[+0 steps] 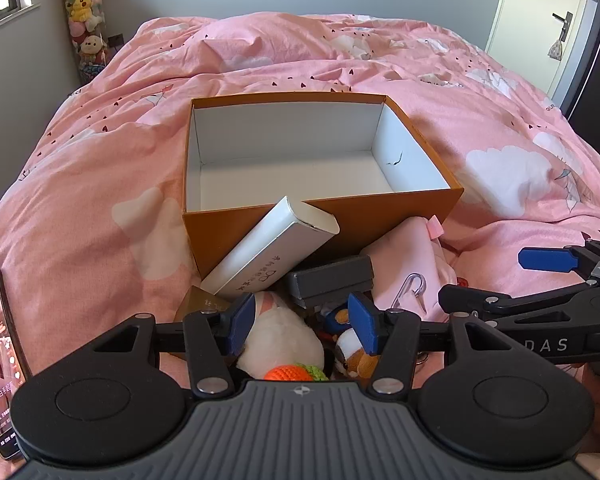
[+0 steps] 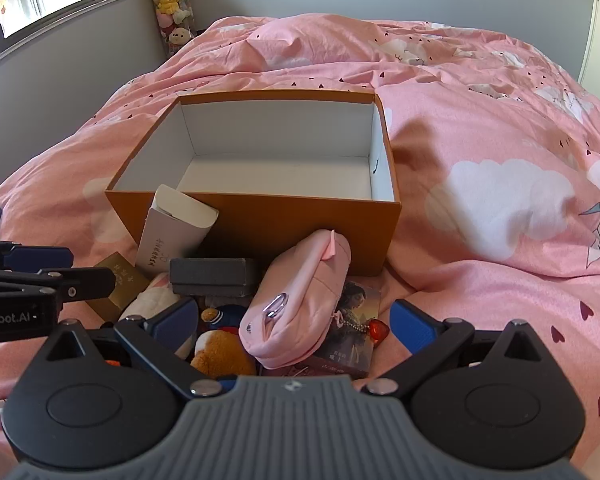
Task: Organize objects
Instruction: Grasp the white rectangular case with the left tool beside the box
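Both grippers are hovering with jaws apart, gripping nothing: left gripper [image 1: 304, 322] over a plush toy [image 1: 280, 336], apparently clear; right gripper [image 2: 296, 326] wide, straddling the pink pouch [image 2: 300, 300] before the orange box [image 2: 260, 220].

Black claw [image 1: 303, 322] arms, blue pads, grey ribbed body w/ silver screws.

Pink cotton-look duvet [image 2: 480, 128] on bed, matt, creased. Orange cardboard box [image 2: 300, 224], matt outside, smooth white paper lining. White carton [image 1: 260, 248] leaning on box front: smooth card, slight sheen. Grey case [image 2: 212, 276]: matt, grainy. Pink cloth pouch [image 2: 300, 292], soft, with shiny metal clip [image 2: 274, 306]. Plush toy [image 2: 220, 354]: fuzzy. Red heart charm [image 2: 378, 330]: glossy. Phone [image 1: 0, 360] at bed's left edge: glossy glass.
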`<action>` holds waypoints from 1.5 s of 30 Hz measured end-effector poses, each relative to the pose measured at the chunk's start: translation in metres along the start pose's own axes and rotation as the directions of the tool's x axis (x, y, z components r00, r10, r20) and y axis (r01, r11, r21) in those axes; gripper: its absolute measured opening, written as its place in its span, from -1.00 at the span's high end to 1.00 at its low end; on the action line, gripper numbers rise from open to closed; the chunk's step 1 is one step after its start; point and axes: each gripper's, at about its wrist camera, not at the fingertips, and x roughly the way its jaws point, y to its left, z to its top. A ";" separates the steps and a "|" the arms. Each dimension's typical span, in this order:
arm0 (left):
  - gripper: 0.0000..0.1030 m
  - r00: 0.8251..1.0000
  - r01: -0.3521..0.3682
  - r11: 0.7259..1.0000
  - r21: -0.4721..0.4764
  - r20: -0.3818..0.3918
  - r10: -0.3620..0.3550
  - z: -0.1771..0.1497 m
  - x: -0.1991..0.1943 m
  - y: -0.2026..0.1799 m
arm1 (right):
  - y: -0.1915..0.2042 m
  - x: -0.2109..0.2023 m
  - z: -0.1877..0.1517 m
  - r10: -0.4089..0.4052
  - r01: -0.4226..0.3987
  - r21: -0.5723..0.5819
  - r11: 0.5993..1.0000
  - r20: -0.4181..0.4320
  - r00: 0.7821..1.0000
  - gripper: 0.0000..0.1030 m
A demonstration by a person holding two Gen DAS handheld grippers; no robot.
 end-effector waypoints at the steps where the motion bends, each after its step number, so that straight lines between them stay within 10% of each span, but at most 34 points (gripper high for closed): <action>1: -0.24 1.000 0.000 1.000 0.000 0.000 0.000 0.000 0.000 0.000 | 0.000 0.000 0.000 0.000 0.000 0.000 1.000 -0.001 1.000 -0.98; 20: -0.20 0.999 0.033 0.998 0.054 0.024 -0.034 0.003 0.004 0.020 | 0.008 0.010 0.006 0.038 -0.038 -0.057 0.998 -0.011 0.999 -0.95; 35: -0.15 1.000 -0.002 0.977 0.212 0.027 -0.004 0.008 0.054 0.022 | 0.032 0.063 0.051 0.166 -0.174 -0.206 0.963 -0.055 0.985 -0.01; 45: -0.15 1.000 -0.011 0.974 0.226 -0.010 0.014 0.013 0.059 0.036 | 0.064 0.070 0.069 0.256 -0.265 -0.495 0.828 -0.088 0.963 -0.04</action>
